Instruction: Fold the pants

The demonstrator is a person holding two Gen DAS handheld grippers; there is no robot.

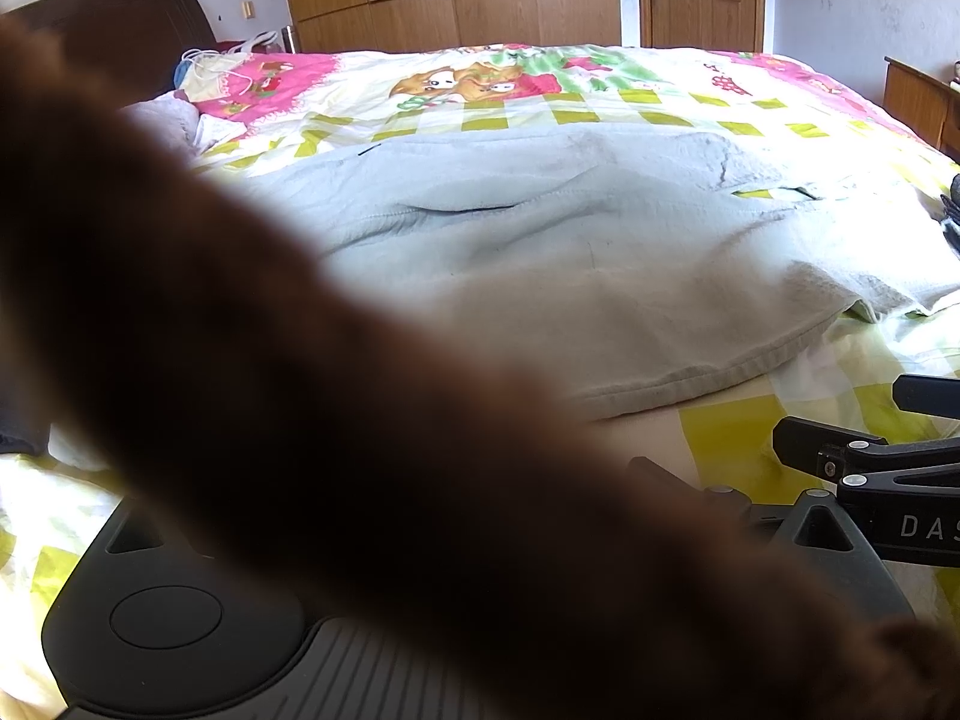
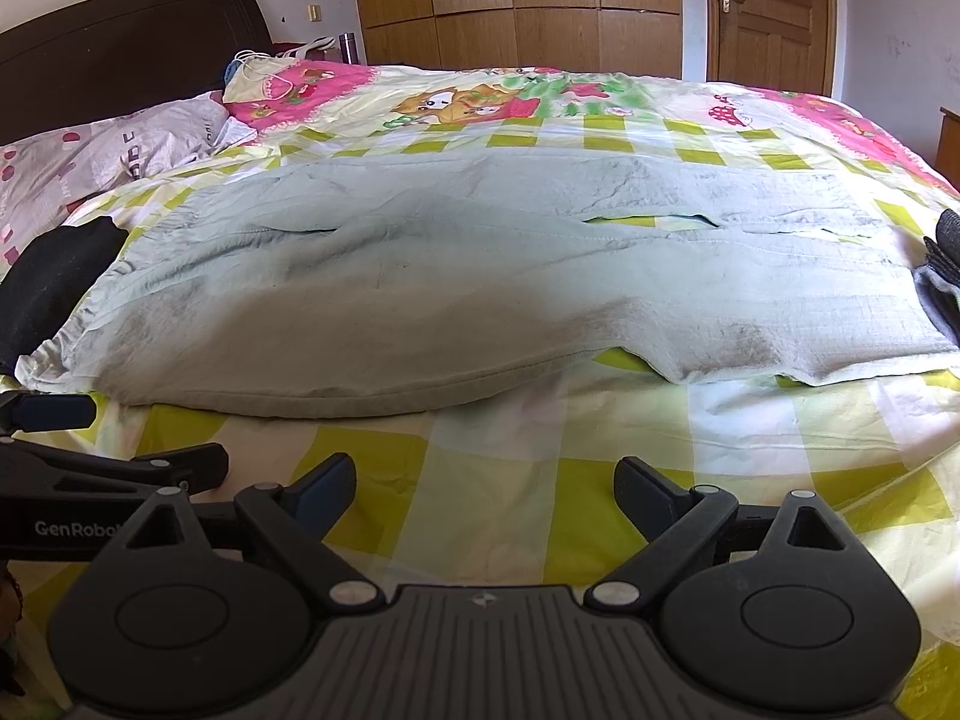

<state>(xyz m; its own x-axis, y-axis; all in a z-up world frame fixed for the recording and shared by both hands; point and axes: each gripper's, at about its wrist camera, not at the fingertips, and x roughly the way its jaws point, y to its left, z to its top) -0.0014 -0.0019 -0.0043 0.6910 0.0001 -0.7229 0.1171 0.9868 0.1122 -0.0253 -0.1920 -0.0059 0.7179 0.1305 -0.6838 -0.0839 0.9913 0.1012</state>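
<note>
Pale grey-green pants (image 2: 480, 276) lie flat across the bed, waistband to the left and both legs running right with a slit between them; in the left wrist view the pants (image 1: 540, 228) show beyond a blur. My right gripper (image 2: 486, 480) hovers open over the checked cover just short of the pants' near edge, holding nothing. My left gripper (image 2: 120, 438) sits beside it on the left, fingers apart and empty. In its own view only one finger (image 1: 648, 471) shows; a blurred brown shape (image 1: 300, 390) close to the lens hides the other. The right gripper (image 1: 864, 417) appears at that view's right edge.
The bed carries a yellow-checked cartoon cover (image 2: 540, 432). A black garment (image 2: 54, 282) lies left of the waistband, and dark folded clothes (image 2: 945, 264) lie by the leg ends. A patterned pillow (image 2: 120, 144) and dark headboard (image 2: 120, 42) are far left. A wooden wardrobe (image 2: 510, 0) stands behind.
</note>
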